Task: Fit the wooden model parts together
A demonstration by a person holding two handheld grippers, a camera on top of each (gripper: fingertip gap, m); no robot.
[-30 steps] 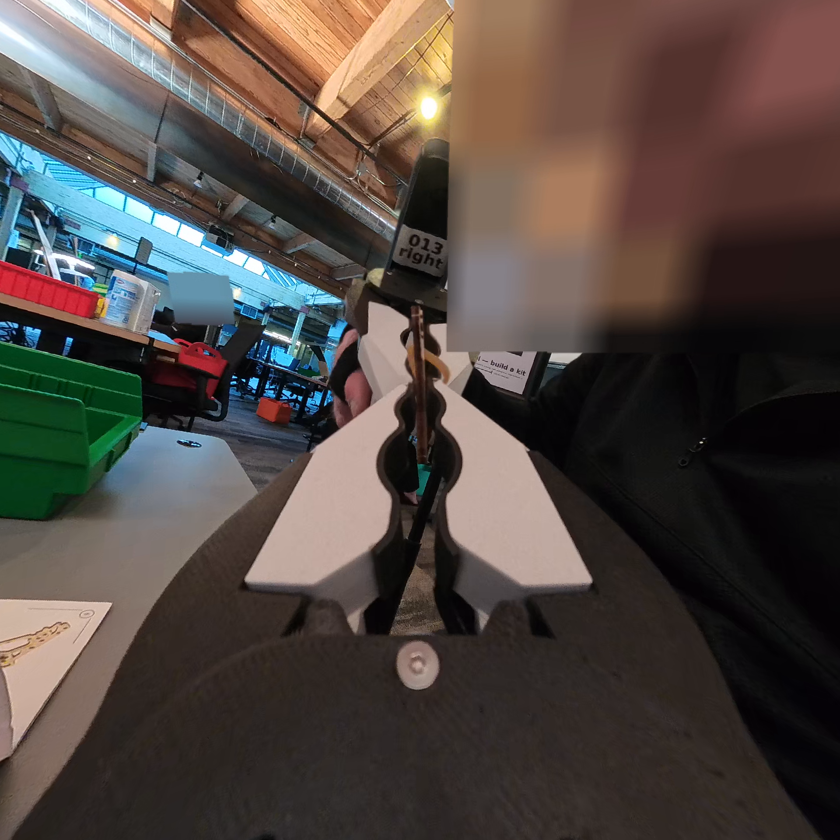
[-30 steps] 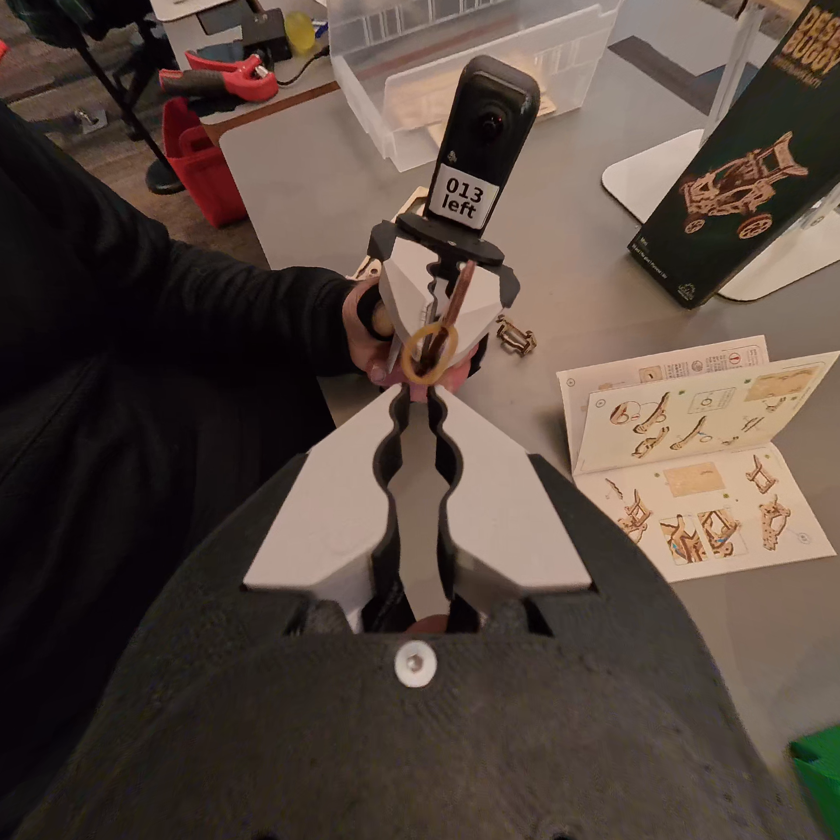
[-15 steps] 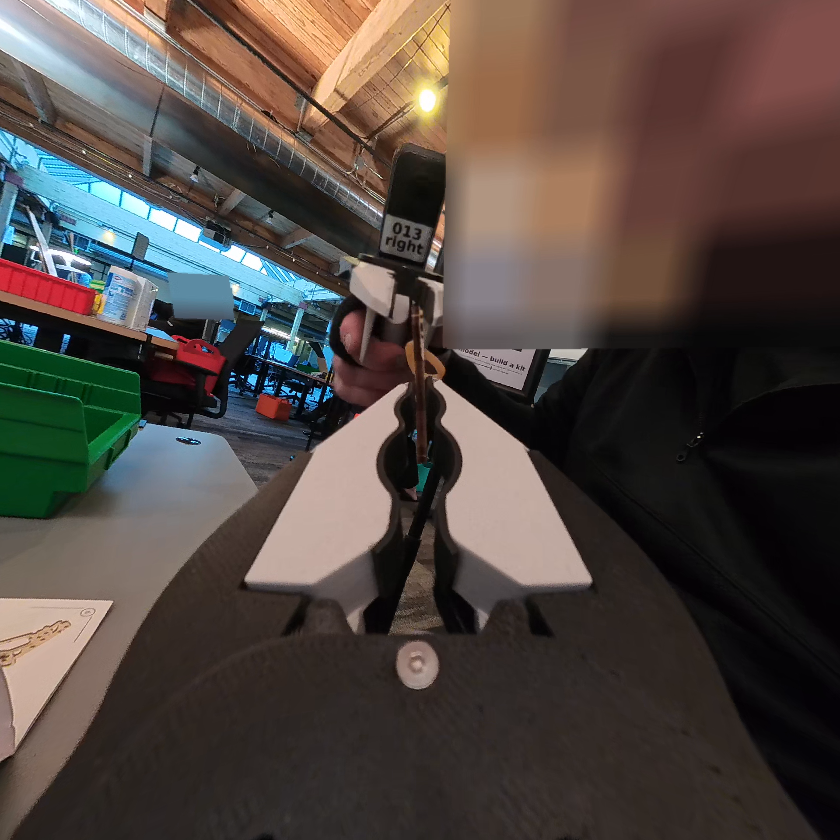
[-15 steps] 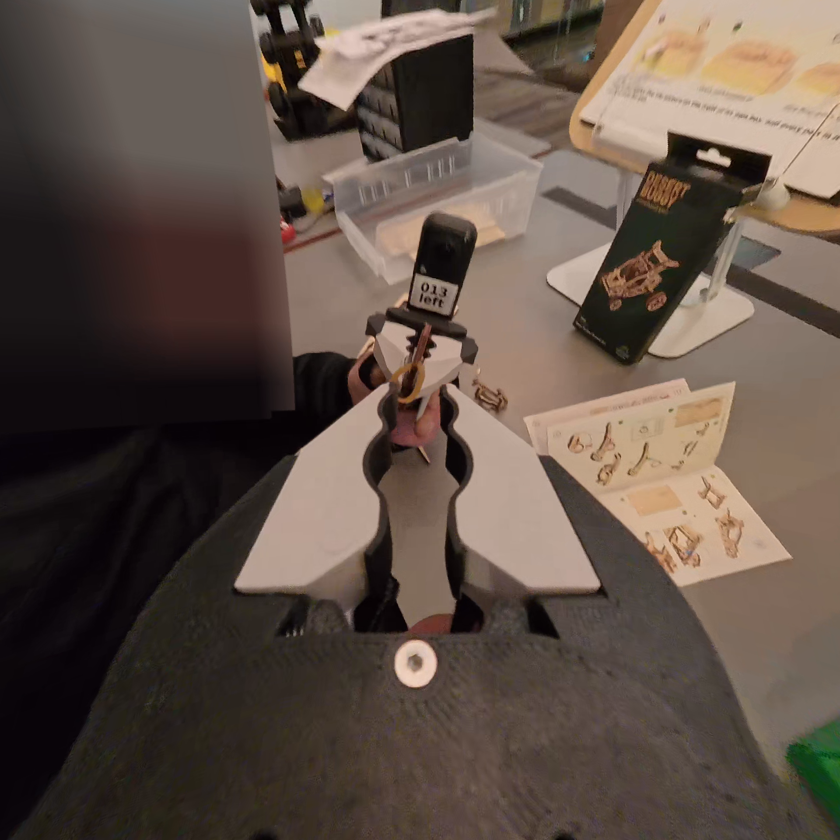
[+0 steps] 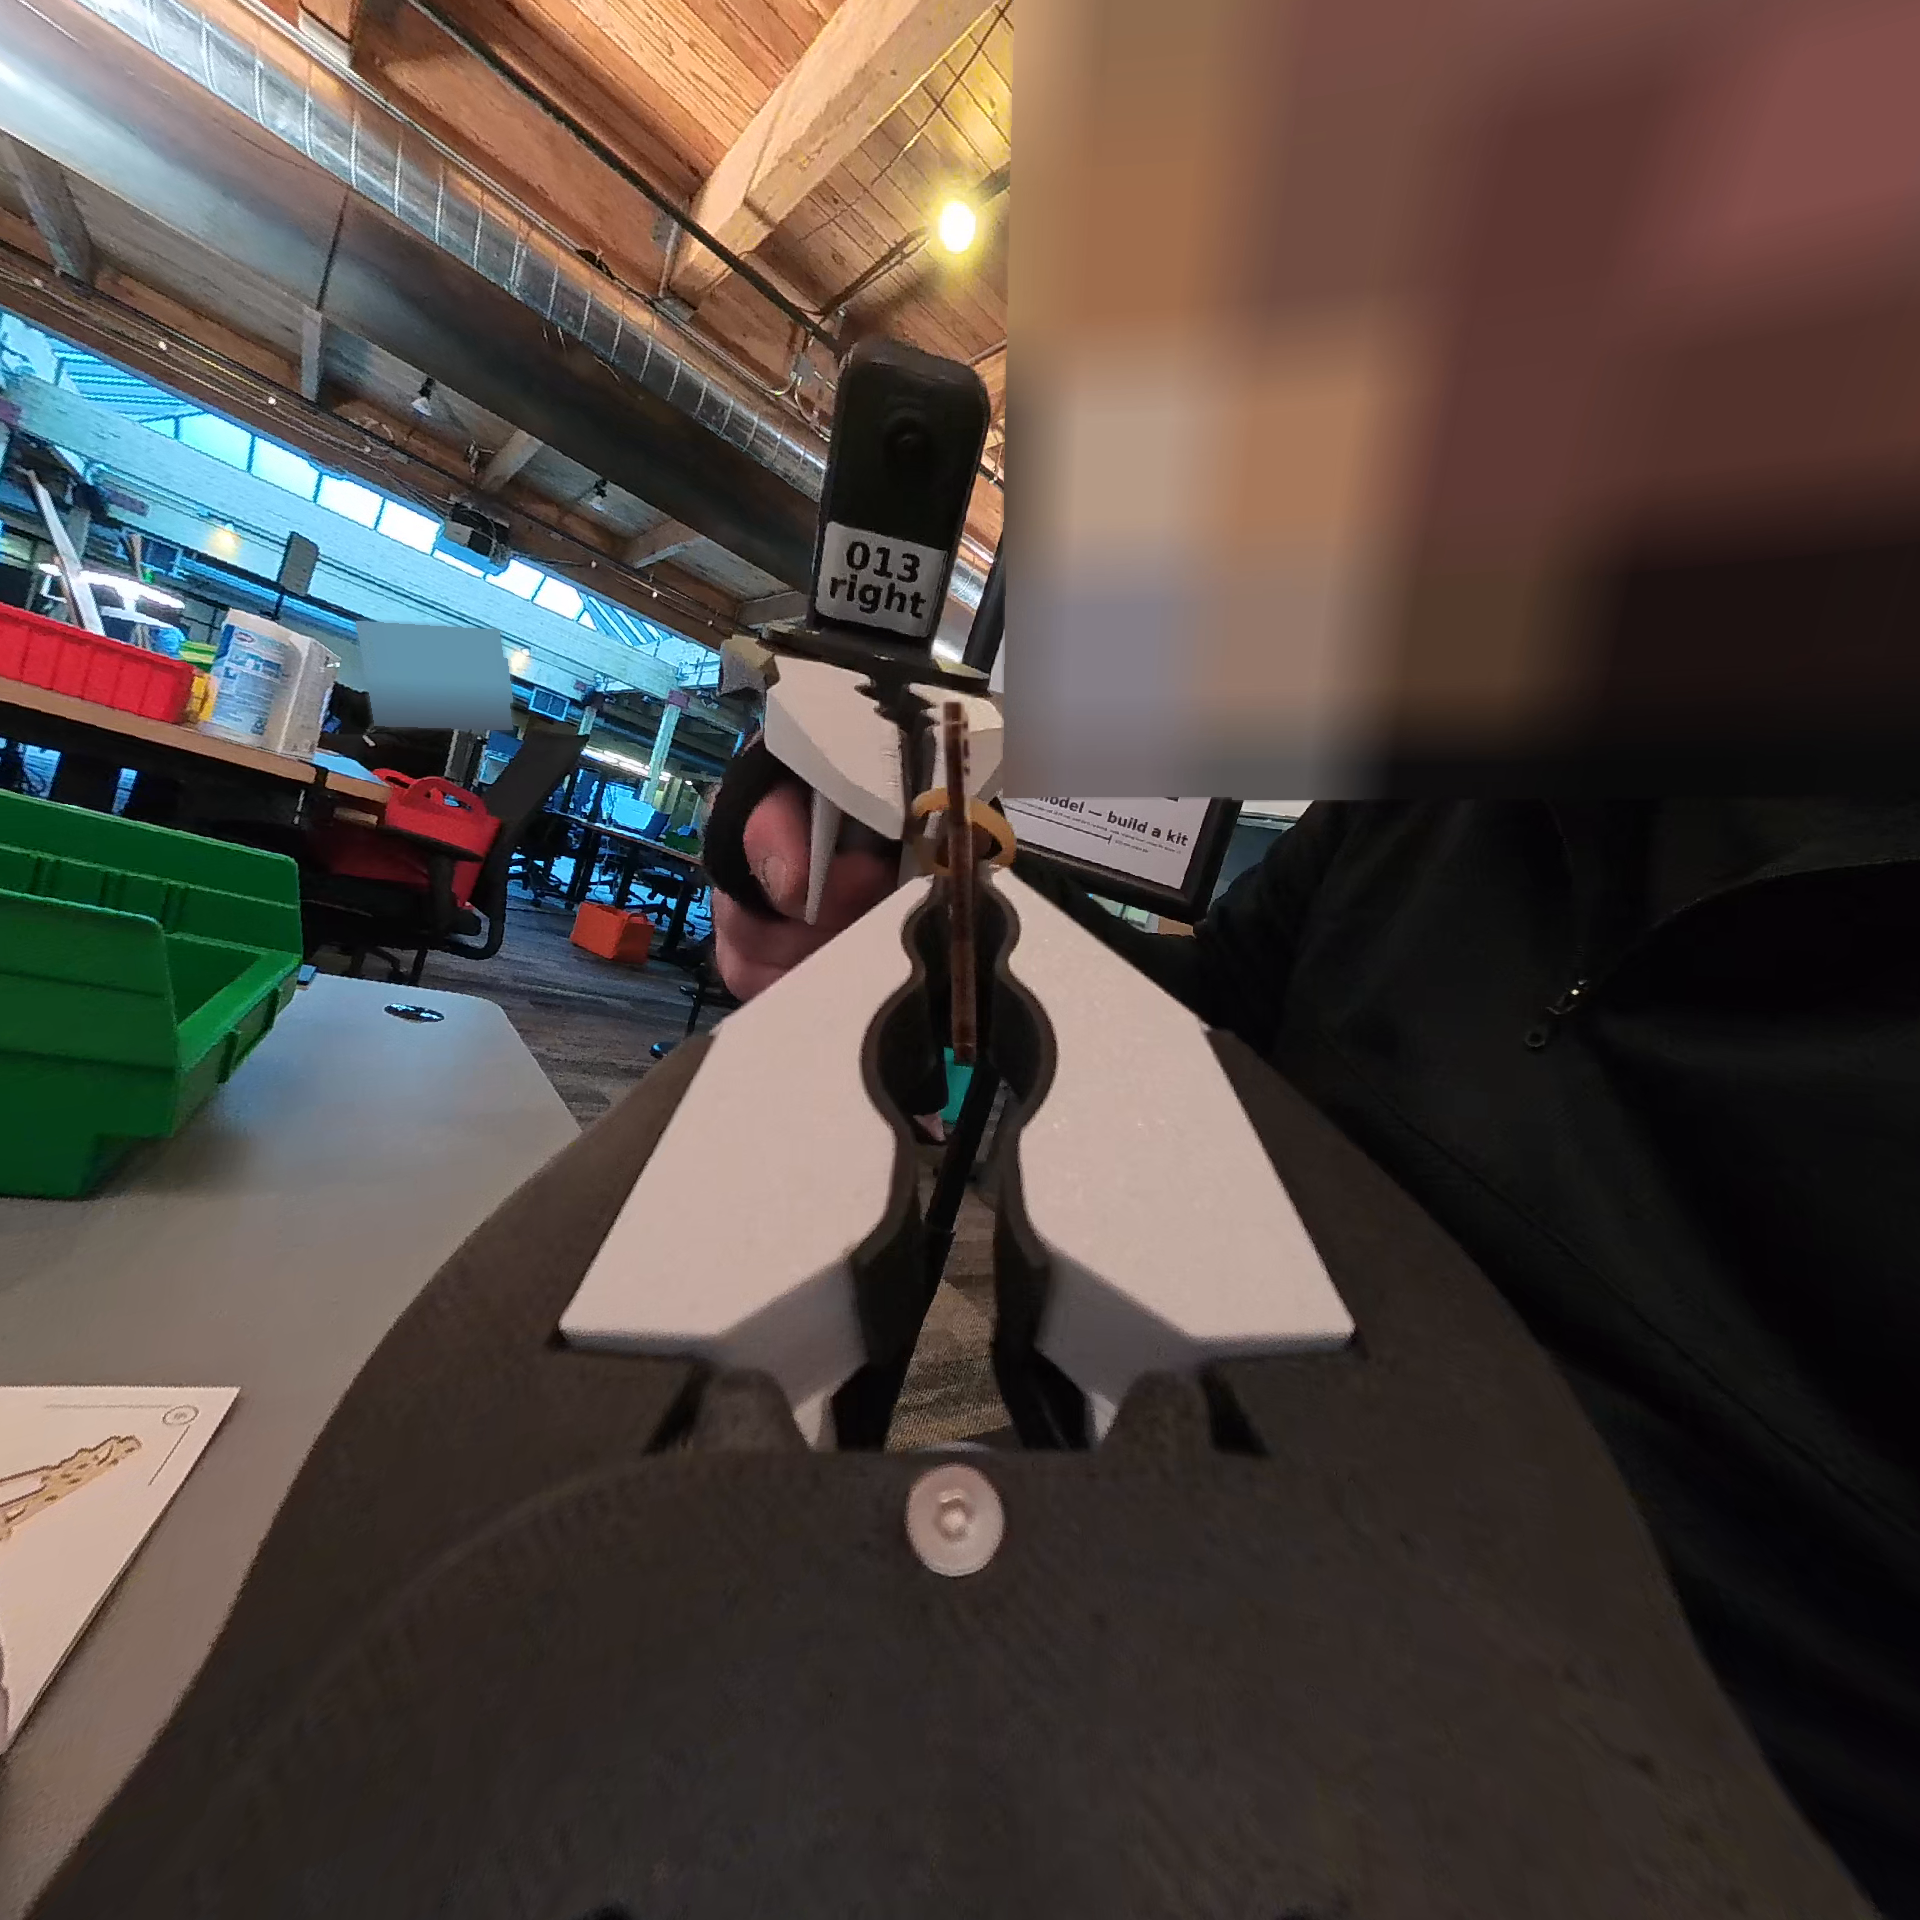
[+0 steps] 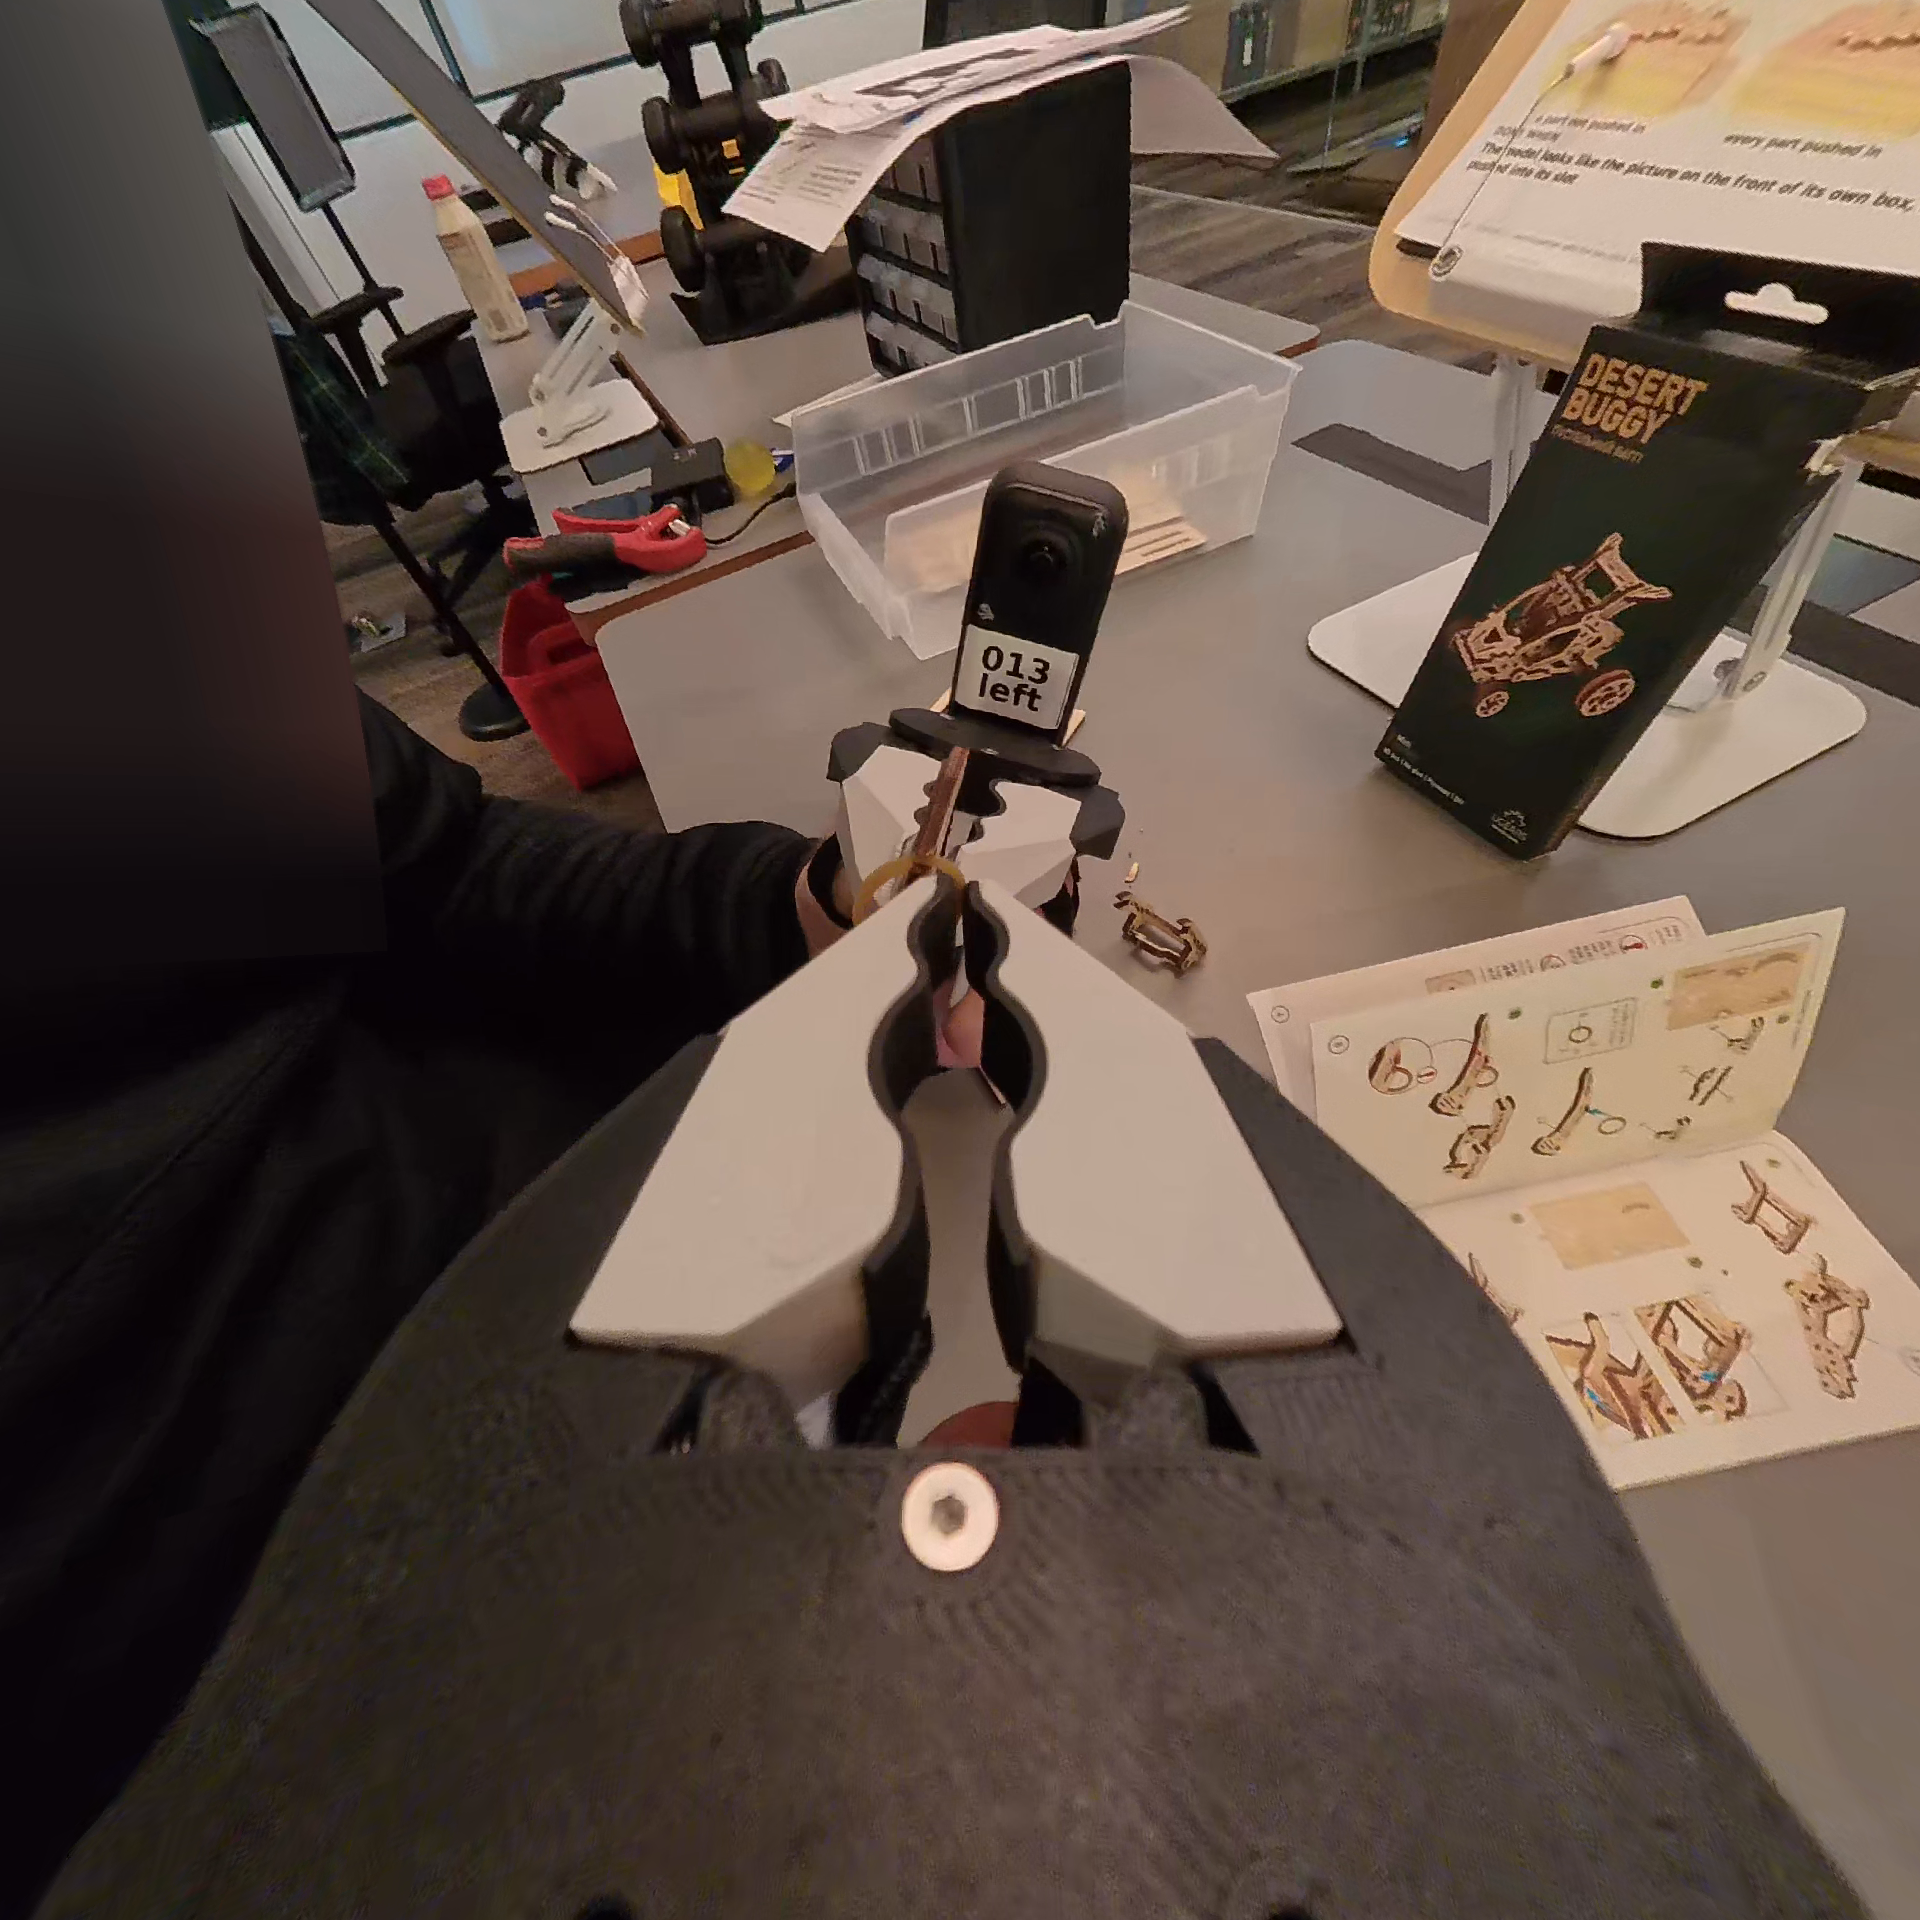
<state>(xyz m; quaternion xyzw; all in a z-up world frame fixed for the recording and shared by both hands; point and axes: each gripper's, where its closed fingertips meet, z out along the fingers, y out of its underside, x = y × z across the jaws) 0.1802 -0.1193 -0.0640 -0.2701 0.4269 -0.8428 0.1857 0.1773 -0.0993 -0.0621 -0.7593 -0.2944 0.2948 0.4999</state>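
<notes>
In the left wrist view, a green bin (image 5: 125, 997) sits at the left edge. In the middle, the left gripper (image 5: 961, 883) pinches a thin brown wooden part (image 5: 958, 935) with a tan ring (image 5: 992, 831) around it. Just above, the right gripper (image 5: 914, 821) pinches that ring.

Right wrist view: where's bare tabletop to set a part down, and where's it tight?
Free: grey table between the clear bin, the black kit box and the instruction booklet. Also the near right corner below the booklet. Crowded: beside the small wooden subassembly right of the left gripper, and the booklet itself.
</notes>
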